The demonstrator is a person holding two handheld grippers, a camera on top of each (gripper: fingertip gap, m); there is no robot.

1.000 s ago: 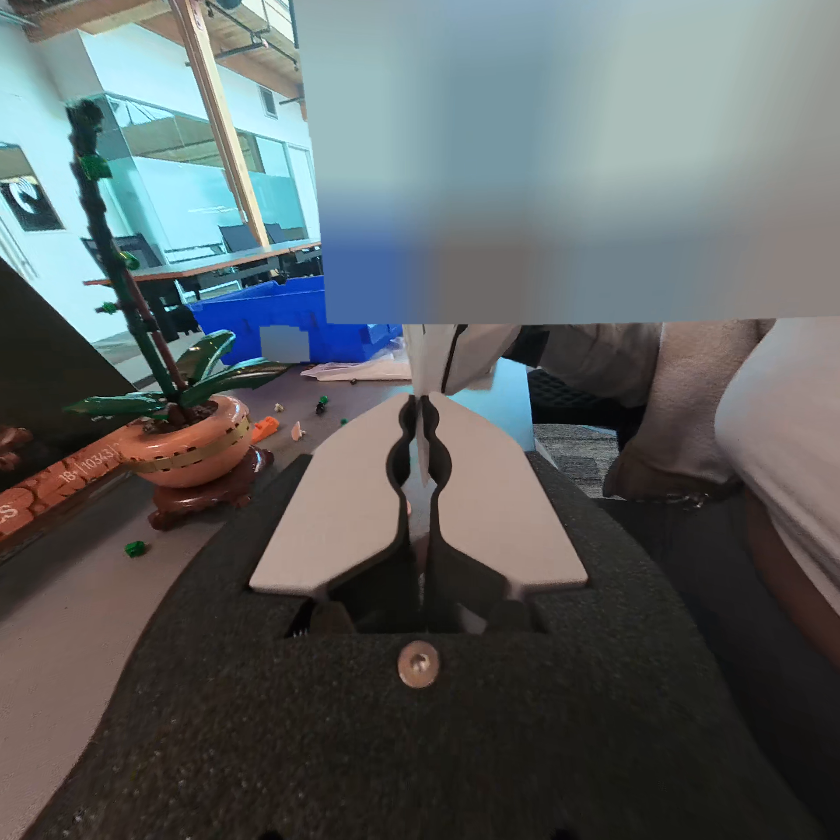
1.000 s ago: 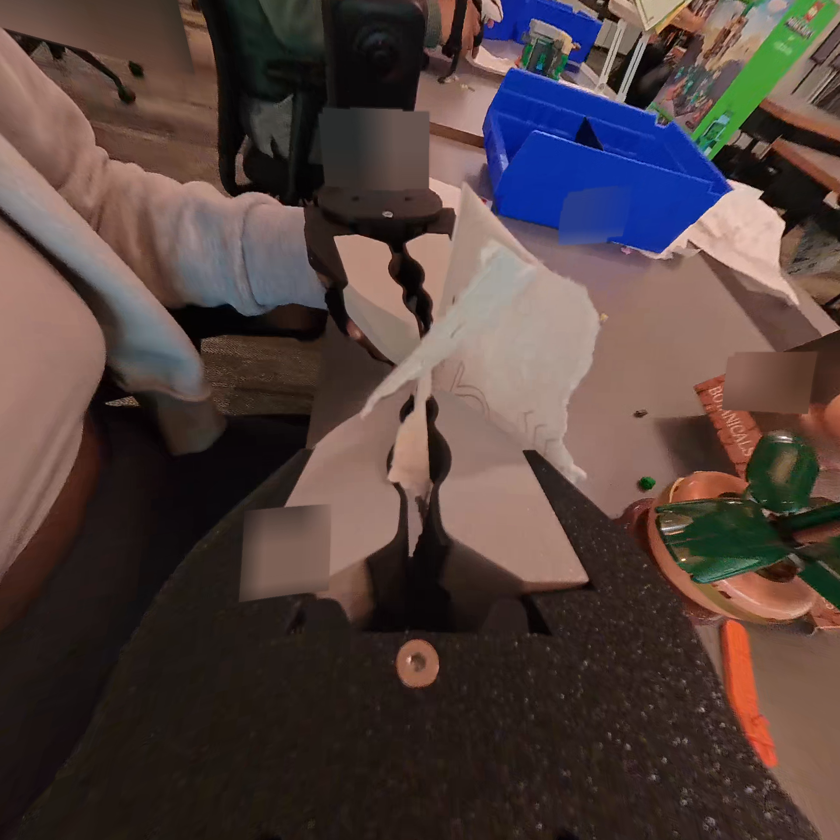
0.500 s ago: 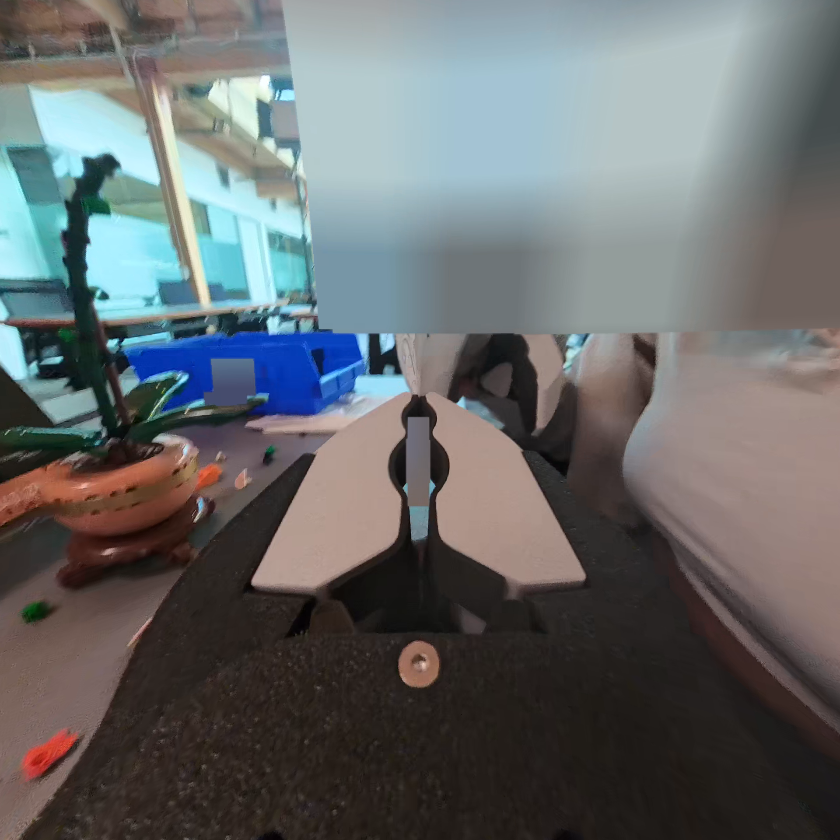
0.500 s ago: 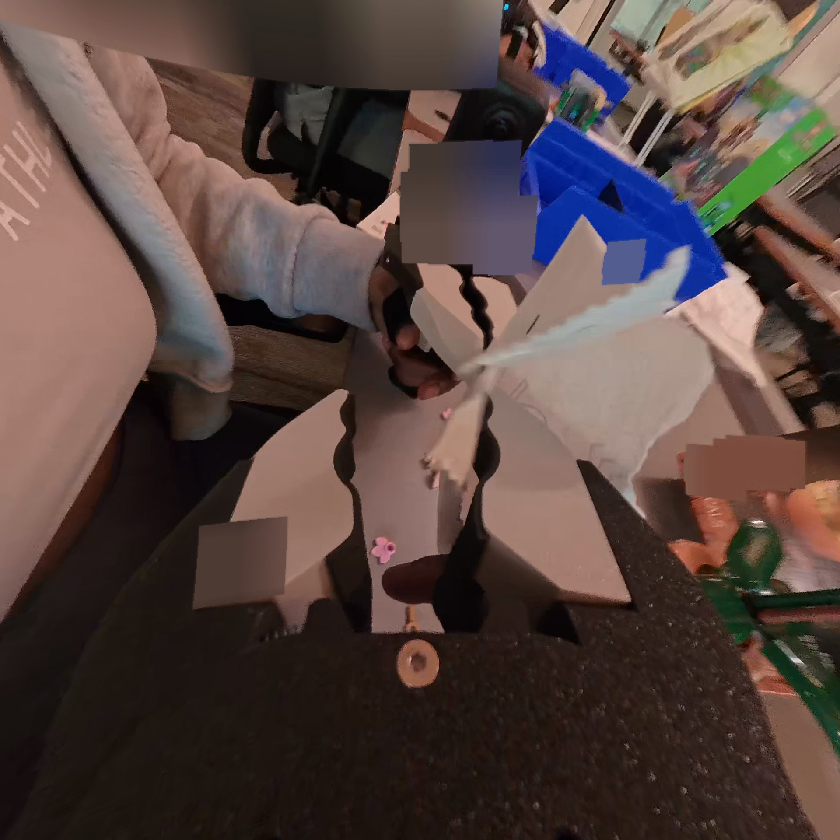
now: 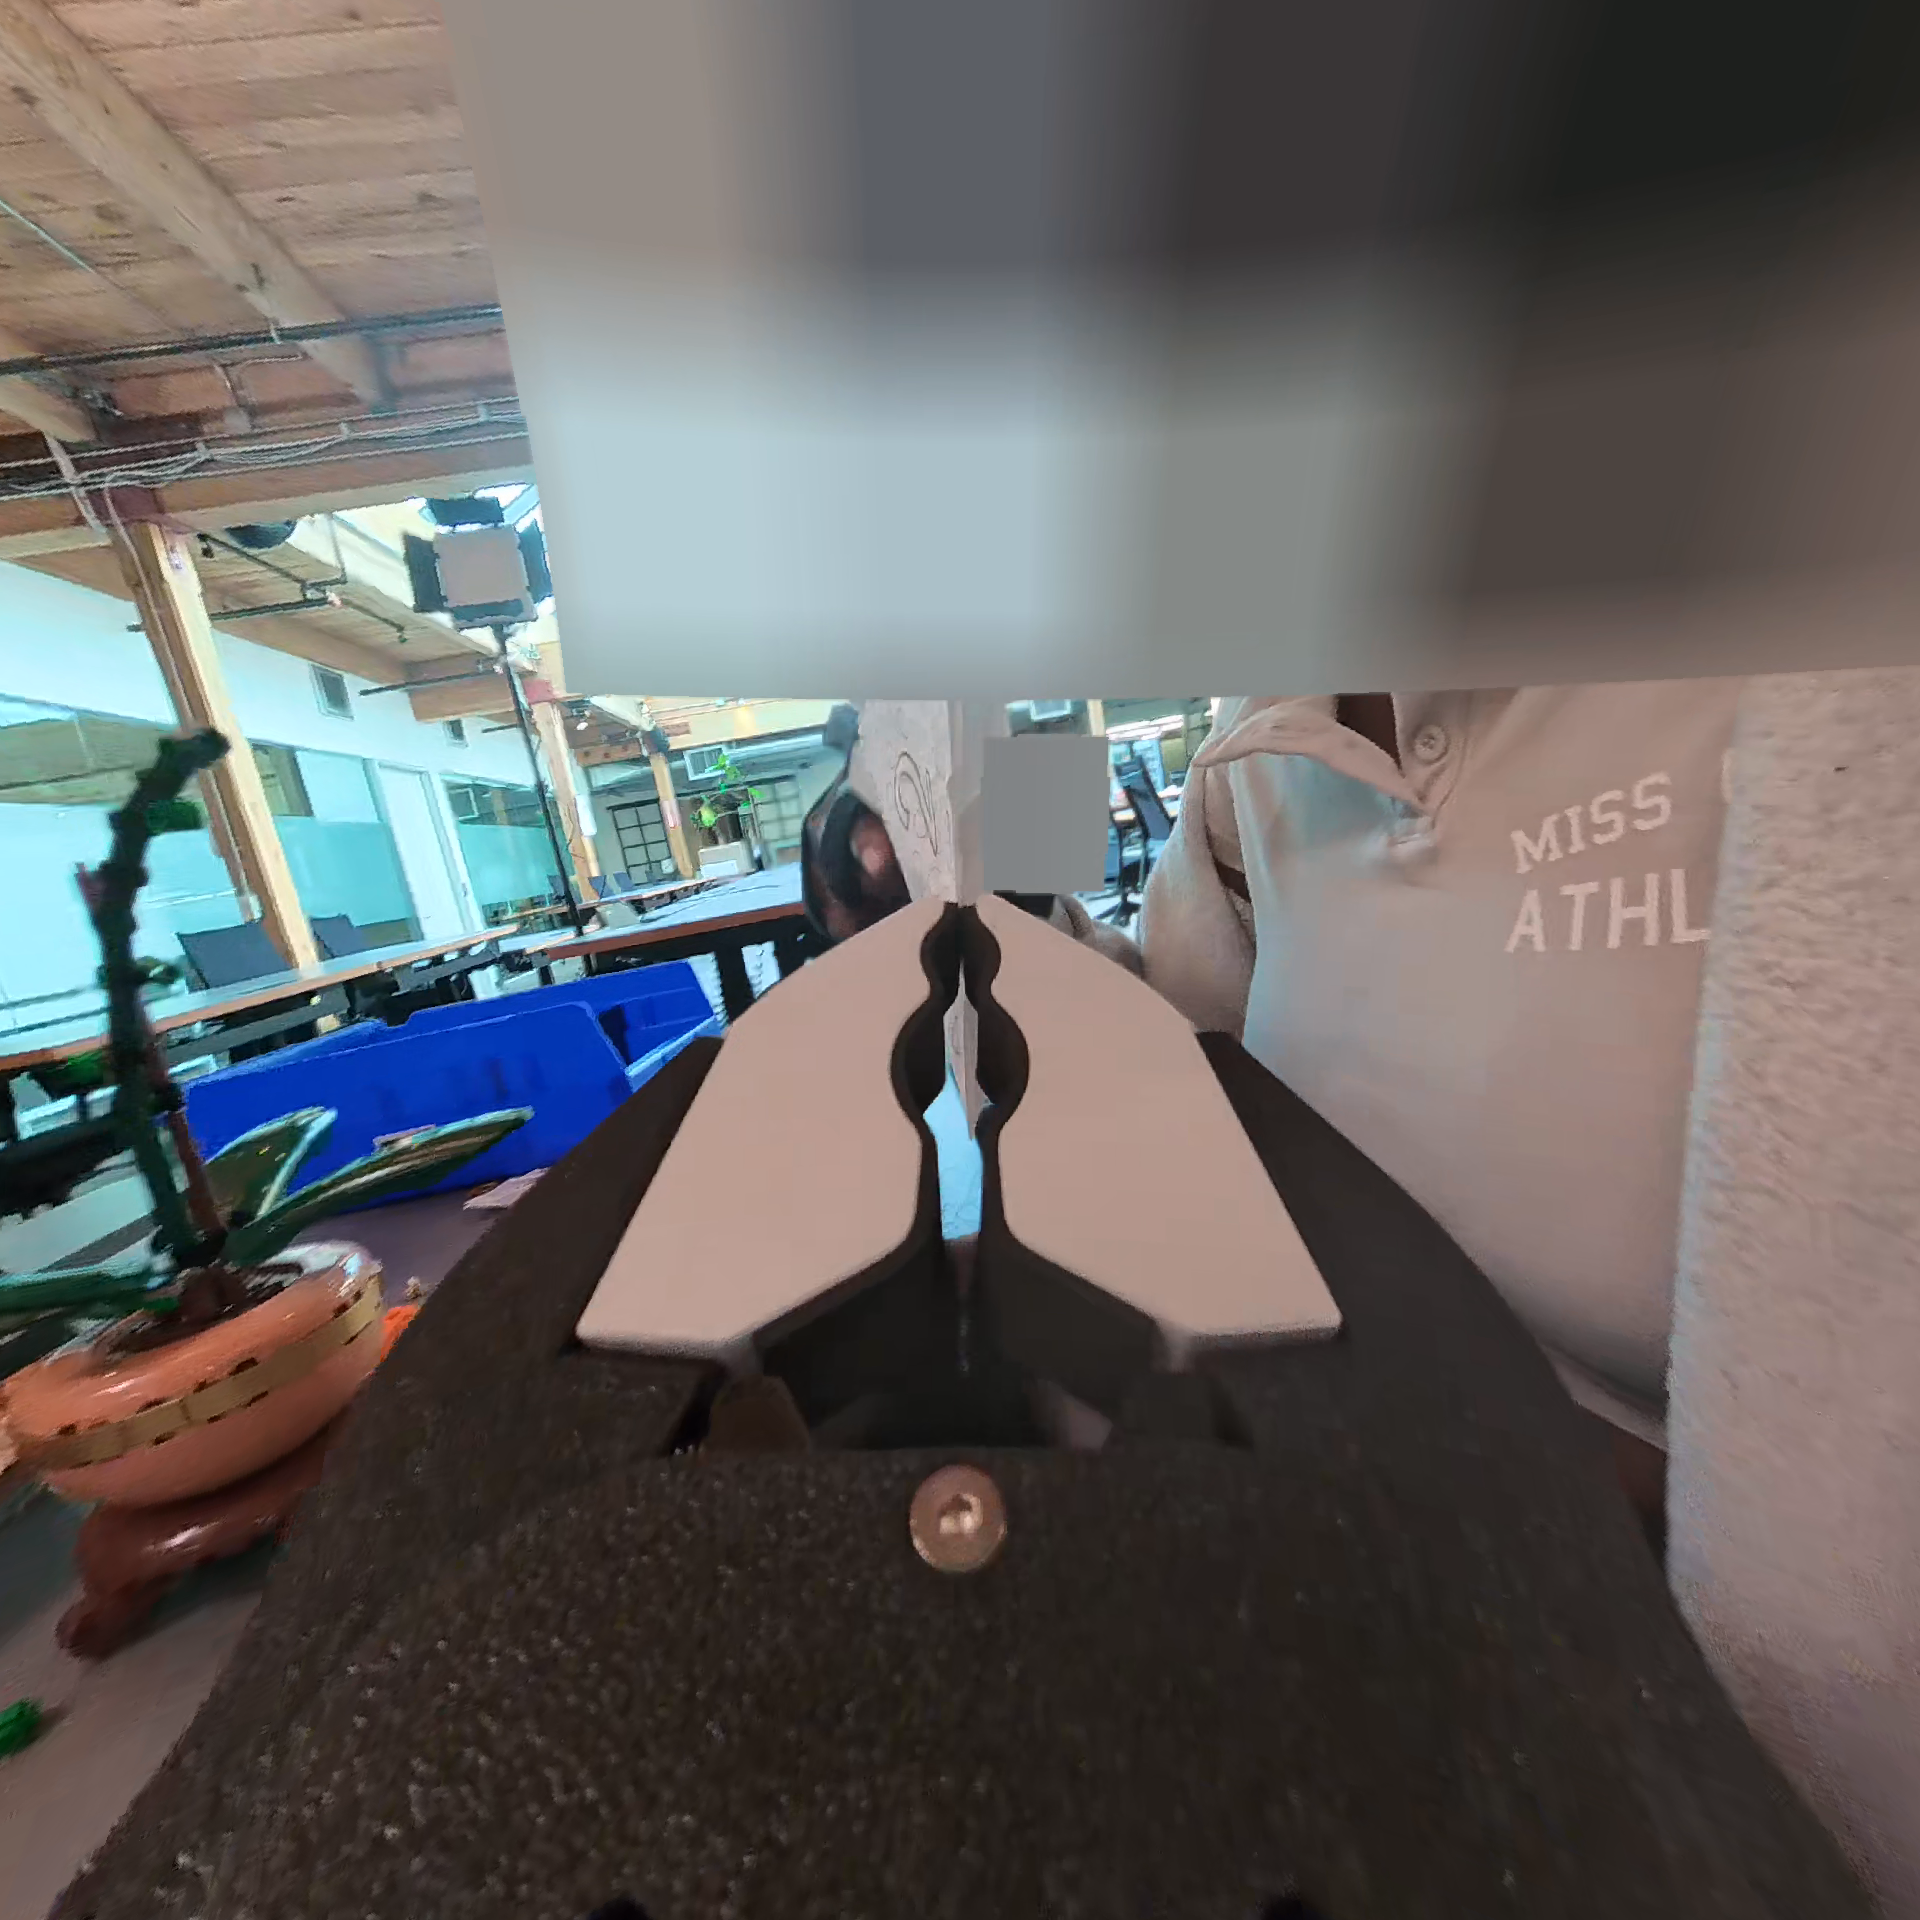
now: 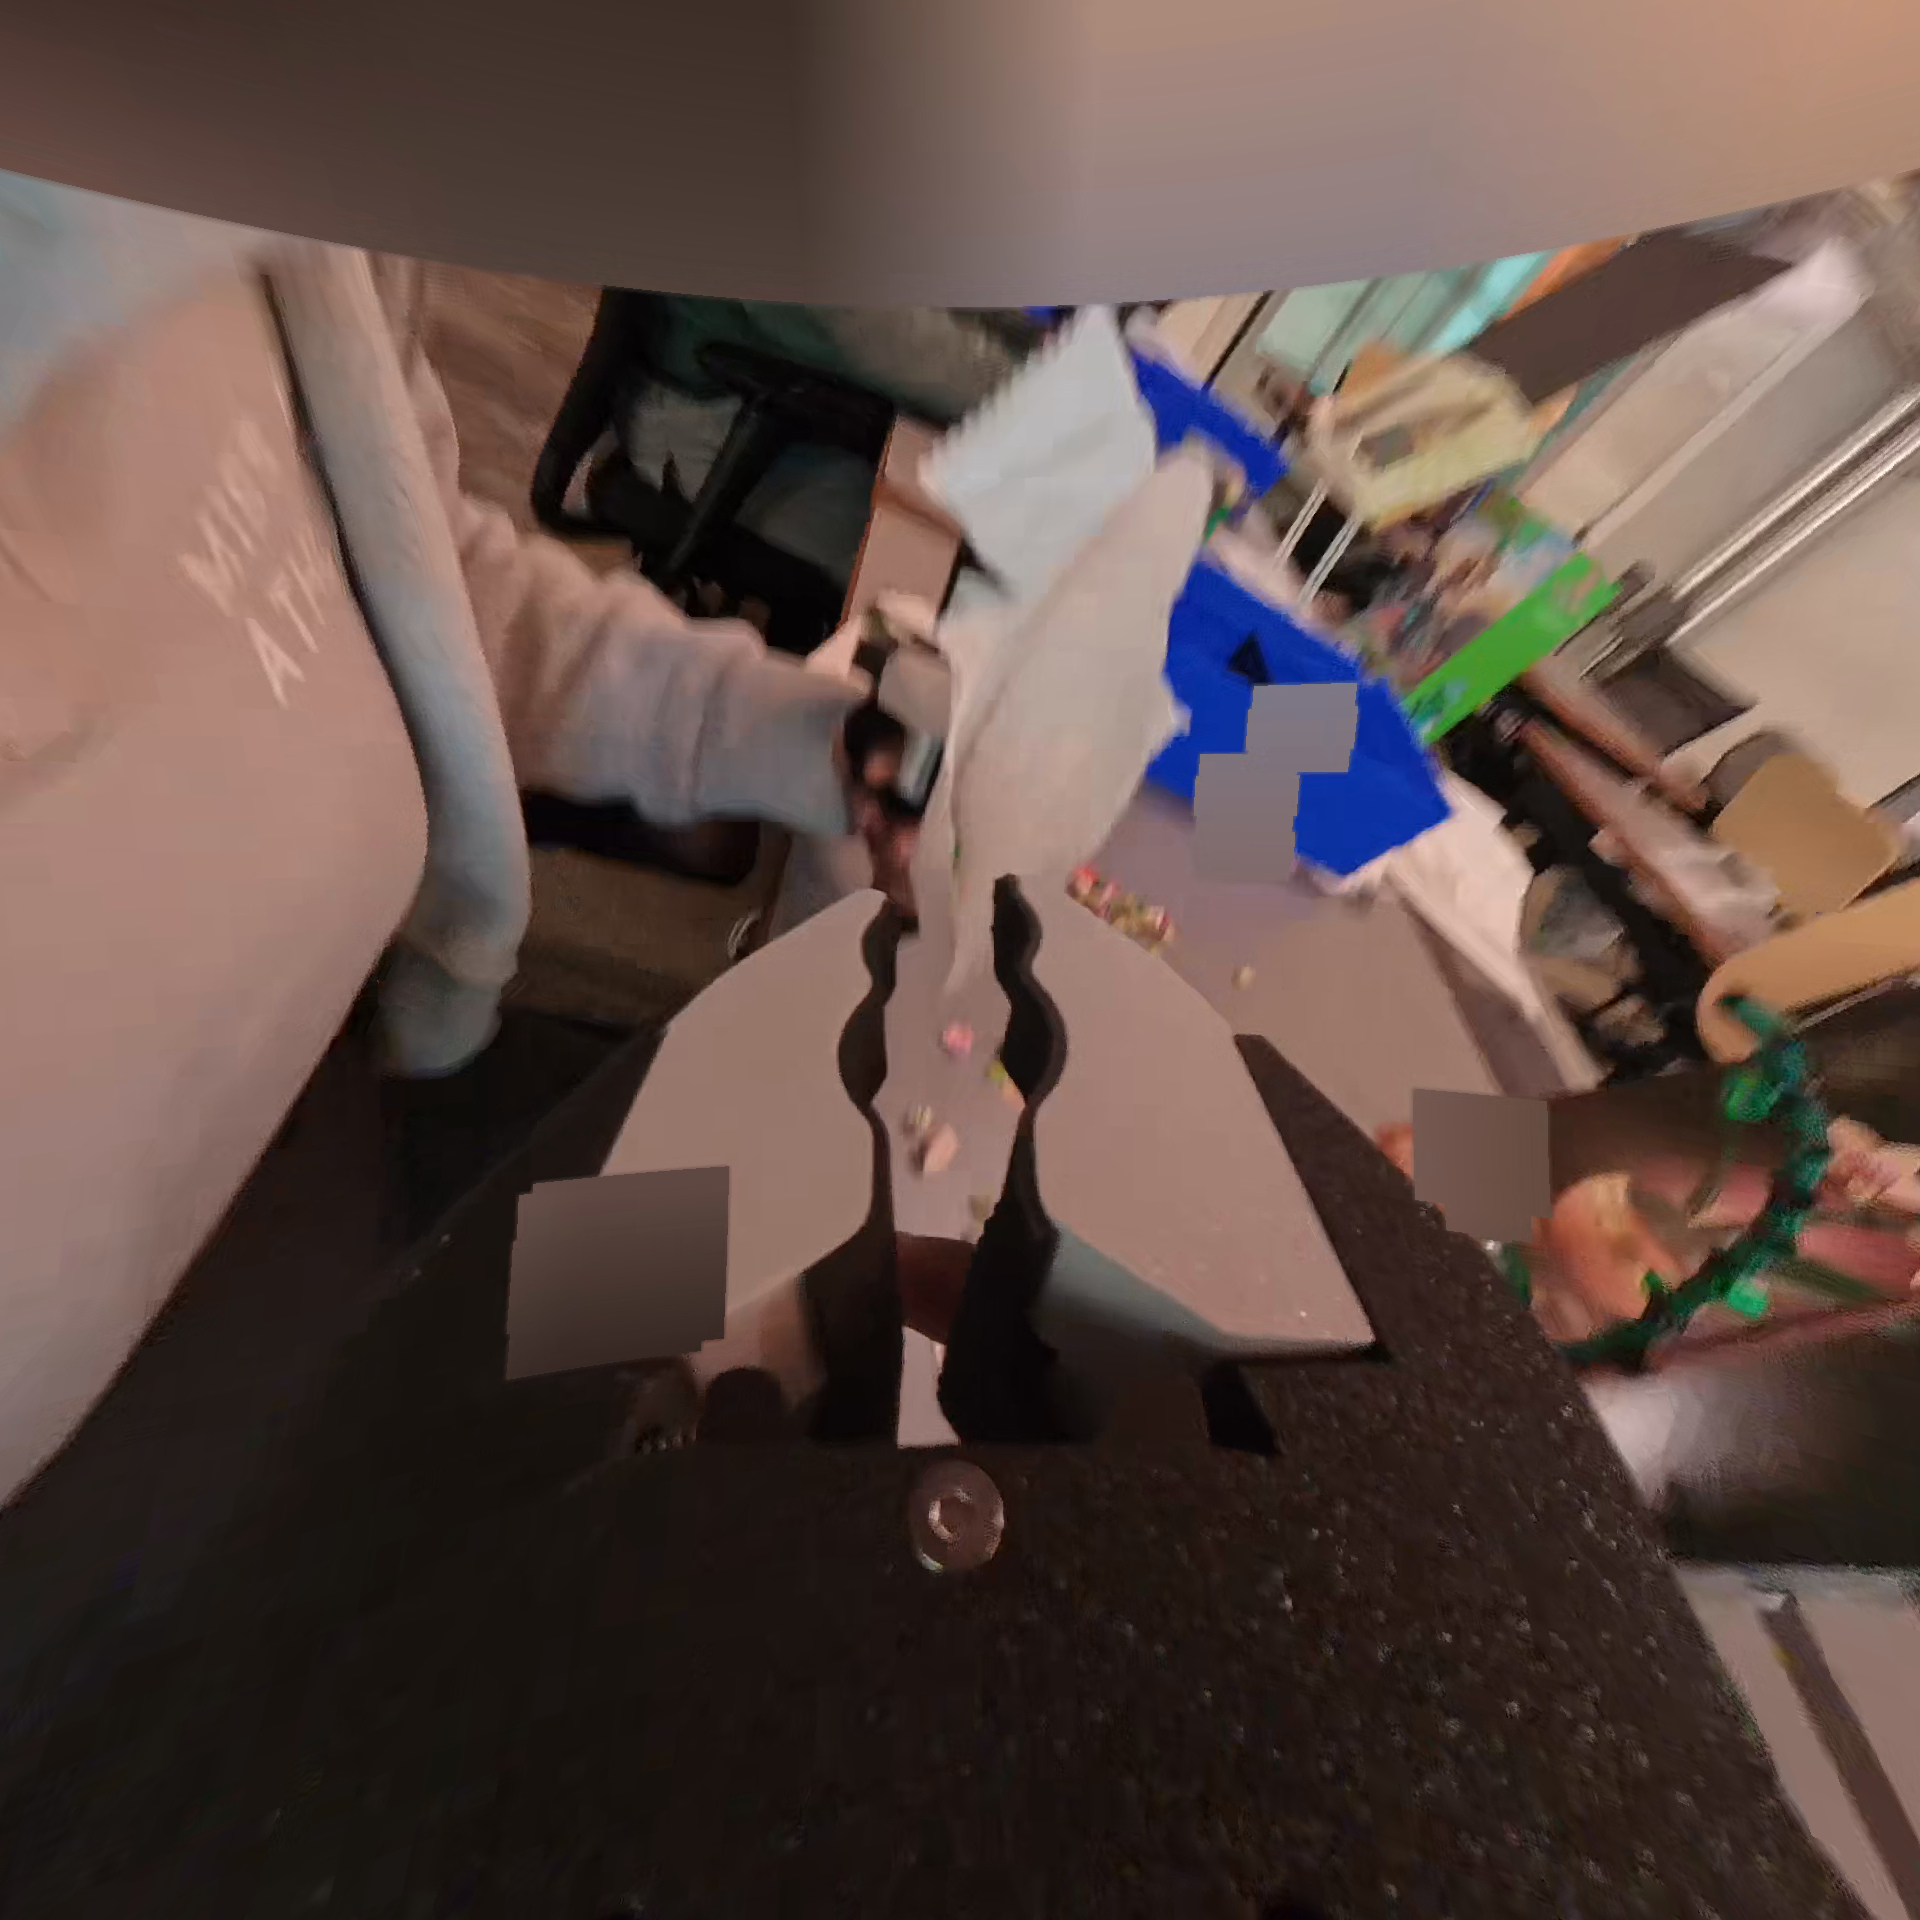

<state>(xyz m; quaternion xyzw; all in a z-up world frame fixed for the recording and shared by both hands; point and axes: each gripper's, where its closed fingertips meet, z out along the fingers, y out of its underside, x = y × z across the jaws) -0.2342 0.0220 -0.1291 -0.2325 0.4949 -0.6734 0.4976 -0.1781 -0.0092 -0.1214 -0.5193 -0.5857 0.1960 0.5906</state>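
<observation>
My left gripper [image 5: 956, 914] is shut on the edge of a torn white paper bag [image 5: 920, 800], which stands up past its tips. In the right wrist view the bag [image 6: 1049, 644] hangs from the person's left hand [image 6: 873, 769], and the left gripper itself is hidden behind it. My right gripper [image 6: 940, 914] is open, and the bag's lower tip hangs between its jaws. Small coloured pieces [image 6: 954, 1039] are scattered under the bag on the grey table [image 6: 1299, 997]. The right view is blurred.
A brick-built plant in a peach pot [image 5: 197, 1361] stands at the left of the left view; its green stem [image 6: 1766, 1143] is at the right of the right view. A blue bin [image 5: 436, 1081] [image 6: 1309, 769] sits behind. The person's white shirt [image 5: 1455, 1039] is close by. The tips of one gripper are about 8 cm away from the tips of the other.
My right gripper has opened and let go of the bag. My left gripper has risen and tilted up with the bag still in it. Small pieces have spilled out below the bag.
</observation>
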